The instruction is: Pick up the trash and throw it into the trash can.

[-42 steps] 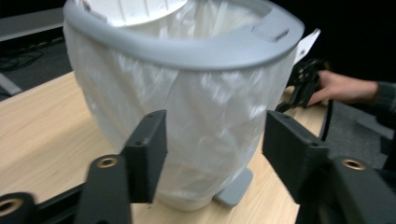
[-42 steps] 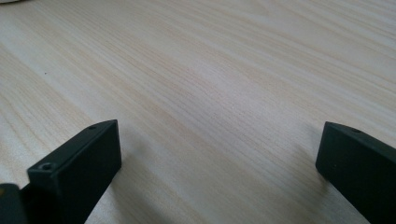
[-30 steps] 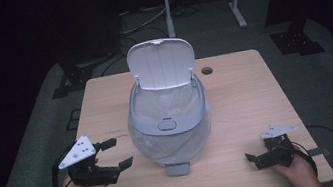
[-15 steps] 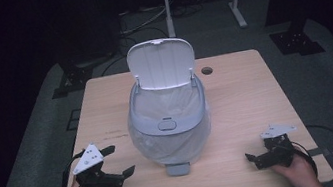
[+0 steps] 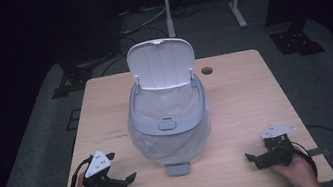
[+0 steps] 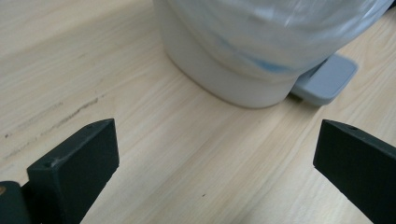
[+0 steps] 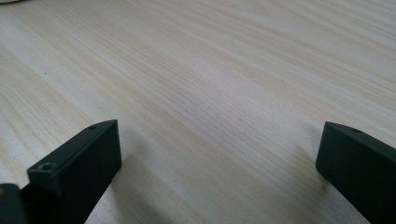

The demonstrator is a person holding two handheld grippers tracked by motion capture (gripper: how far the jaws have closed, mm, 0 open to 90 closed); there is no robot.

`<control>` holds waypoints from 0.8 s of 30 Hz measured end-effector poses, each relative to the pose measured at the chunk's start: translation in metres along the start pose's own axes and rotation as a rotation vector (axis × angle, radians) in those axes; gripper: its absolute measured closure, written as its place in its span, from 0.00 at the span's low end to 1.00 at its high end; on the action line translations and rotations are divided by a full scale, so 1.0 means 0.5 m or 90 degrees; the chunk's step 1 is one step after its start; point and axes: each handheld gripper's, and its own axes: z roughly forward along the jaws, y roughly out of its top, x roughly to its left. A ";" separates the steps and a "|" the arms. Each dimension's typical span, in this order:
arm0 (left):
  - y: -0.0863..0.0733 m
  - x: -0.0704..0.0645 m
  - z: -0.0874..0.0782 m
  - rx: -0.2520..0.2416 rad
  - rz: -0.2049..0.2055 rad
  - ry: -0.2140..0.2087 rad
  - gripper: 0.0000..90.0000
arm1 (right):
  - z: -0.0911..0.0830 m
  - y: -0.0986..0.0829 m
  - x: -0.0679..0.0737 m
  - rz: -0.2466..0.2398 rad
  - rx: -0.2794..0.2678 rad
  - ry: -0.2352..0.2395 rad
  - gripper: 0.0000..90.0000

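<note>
Both grippers rest wide open and empty on the table [image 5: 234,88]. Left gripper [image 5: 128,179] sits near the open-lidded bin [image 5: 170,128], right gripper [image 5: 249,157] well apart.

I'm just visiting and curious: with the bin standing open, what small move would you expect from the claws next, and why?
Probably the left claw eases toward the bin. Its jaws stand wide open, pointing at the bin's base and grey pedal. The lid is up and a clear bag lines the bin, so the bag's rim looks a likely target. The right claw rests open, farther off.
</note>
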 end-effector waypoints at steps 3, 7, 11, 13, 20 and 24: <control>-0.011 0.001 0.014 0.018 -0.002 0.001 0.00 | 0.000 0.000 0.000 0.001 0.001 0.000 0.00; -0.027 0.003 0.034 0.042 -0.006 -0.003 0.00 | 0.000 0.000 0.000 0.001 0.000 0.000 0.00; -0.043 0.006 0.052 0.068 -0.005 -0.006 0.00 | 0.000 0.000 0.000 0.001 0.000 0.000 0.00; -0.050 0.008 0.058 0.075 -0.007 -0.007 0.00 | 0.000 0.000 0.001 0.002 0.001 0.000 0.00; -0.068 0.014 0.074 0.097 -0.011 -0.008 0.00 | -0.001 0.001 0.002 0.000 0.003 0.001 0.00; -0.078 0.022 0.078 0.091 -0.016 -0.010 0.00 | -0.002 0.003 0.005 -0.008 0.010 0.001 0.00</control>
